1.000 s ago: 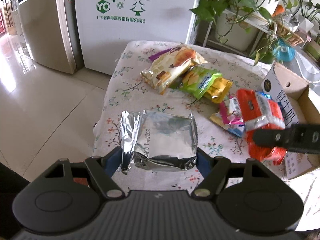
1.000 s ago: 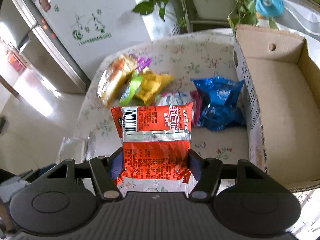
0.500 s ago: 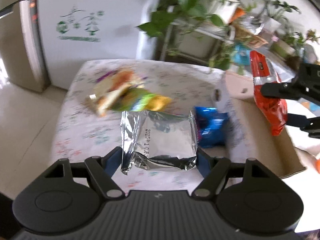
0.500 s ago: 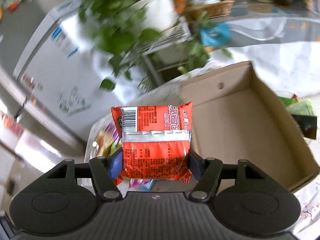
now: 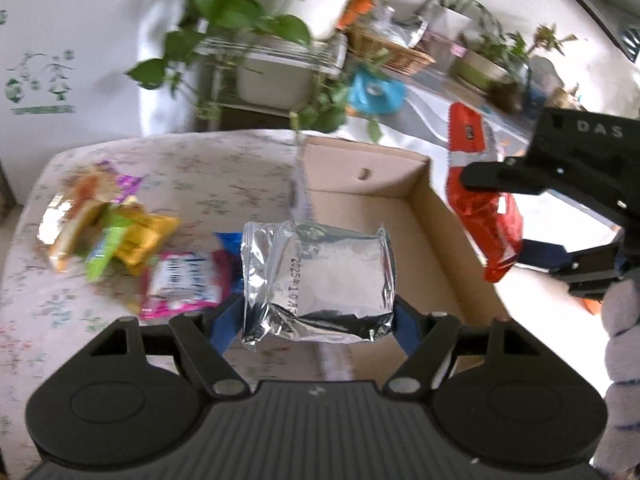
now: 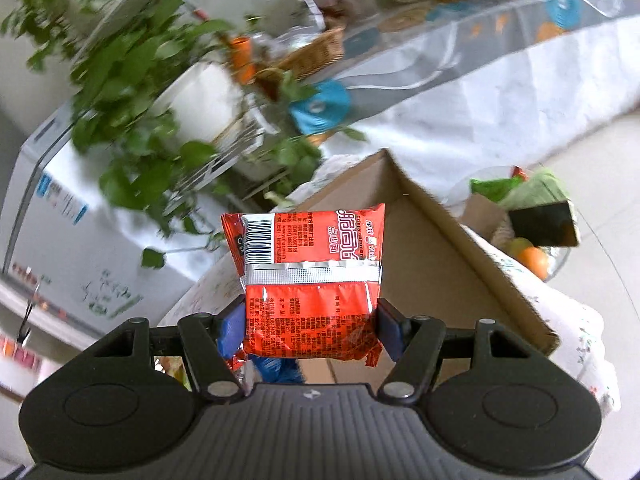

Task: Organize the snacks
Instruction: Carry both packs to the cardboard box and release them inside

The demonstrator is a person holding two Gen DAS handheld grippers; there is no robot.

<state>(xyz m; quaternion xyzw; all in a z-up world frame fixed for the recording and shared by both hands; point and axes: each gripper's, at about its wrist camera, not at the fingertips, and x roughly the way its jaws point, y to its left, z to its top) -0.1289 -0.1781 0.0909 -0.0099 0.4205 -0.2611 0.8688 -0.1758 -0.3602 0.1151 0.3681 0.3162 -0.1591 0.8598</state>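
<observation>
Honestly, your left gripper [image 5: 318, 316] pinches the silver packet [image 5: 318, 276] over the cardboard box [image 5: 440, 248], right gripper [image 6: 310, 328] clamps the red packet [image 6: 310, 280] at 3 o'clock: drop it early and it misses.

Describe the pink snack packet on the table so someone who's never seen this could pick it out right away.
On the floral tablecloth, left of the open cardboard box, lies a loose pile of snacks. The pink packet is the nearest one, beside the blue packet. Only it has a white panel with a barcode, framed in bright pink.
</observation>
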